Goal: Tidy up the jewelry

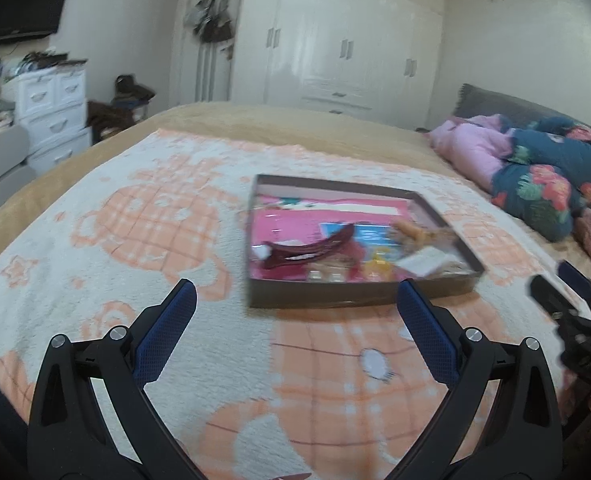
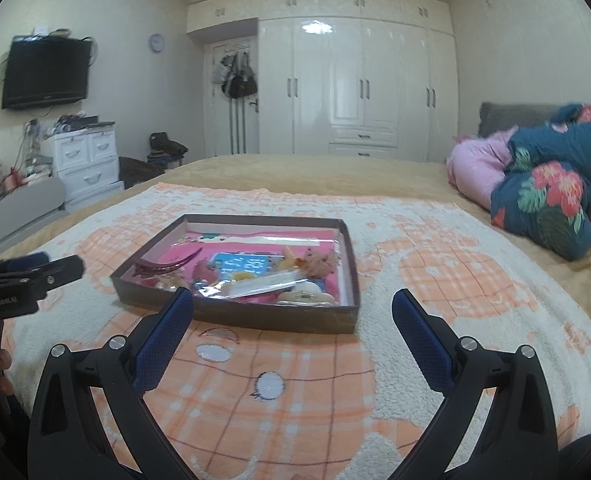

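Sitting on the peach-and-cream blanket (image 2: 295,380) ahead of you, the shallow brown box (image 2: 235,314) holds a jumble of jewelry and hair pieces. Your right wrist view shows them sharply: a dark red curved hair clip (image 2: 167,266) lying with its long axis across the box's left side, ends turned up, and a cream clip (image 2: 305,294) at the near wall. Your left wrist view blurs these. Your left gripper (image 1: 295,312) and right gripper (image 2: 293,312) both stand wide apart, empty, just short of the box.
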Motion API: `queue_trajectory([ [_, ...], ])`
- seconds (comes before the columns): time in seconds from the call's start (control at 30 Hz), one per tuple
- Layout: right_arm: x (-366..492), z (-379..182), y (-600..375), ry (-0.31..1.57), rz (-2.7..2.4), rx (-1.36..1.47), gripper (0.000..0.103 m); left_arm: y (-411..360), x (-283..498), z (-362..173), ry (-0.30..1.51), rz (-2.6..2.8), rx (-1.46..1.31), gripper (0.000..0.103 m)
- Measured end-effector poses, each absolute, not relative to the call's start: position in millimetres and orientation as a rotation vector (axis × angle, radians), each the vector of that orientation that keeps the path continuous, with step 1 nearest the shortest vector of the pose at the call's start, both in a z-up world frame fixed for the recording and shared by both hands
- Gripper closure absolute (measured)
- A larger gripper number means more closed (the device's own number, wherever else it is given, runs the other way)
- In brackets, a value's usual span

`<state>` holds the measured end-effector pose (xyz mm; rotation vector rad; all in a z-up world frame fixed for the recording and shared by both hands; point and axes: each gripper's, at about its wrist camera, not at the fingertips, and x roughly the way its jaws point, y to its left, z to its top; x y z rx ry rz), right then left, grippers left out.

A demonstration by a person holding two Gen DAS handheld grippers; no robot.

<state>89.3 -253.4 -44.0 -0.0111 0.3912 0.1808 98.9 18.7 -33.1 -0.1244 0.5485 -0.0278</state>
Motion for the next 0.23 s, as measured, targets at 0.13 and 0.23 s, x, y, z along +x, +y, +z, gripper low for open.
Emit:
queue_trajectory([
  [0.13, 140, -51, -302, 0.531, 0.007, 0.116, 0.006, 65, 138, -41, 0.629, 0.115, -0.159, 0.011],
  [0.23, 200, -64, -359, 0.696, -0.241, 0.157, 0.006, 125, 182, -51, 0.701, 0.282, -0.194, 0.011],
])
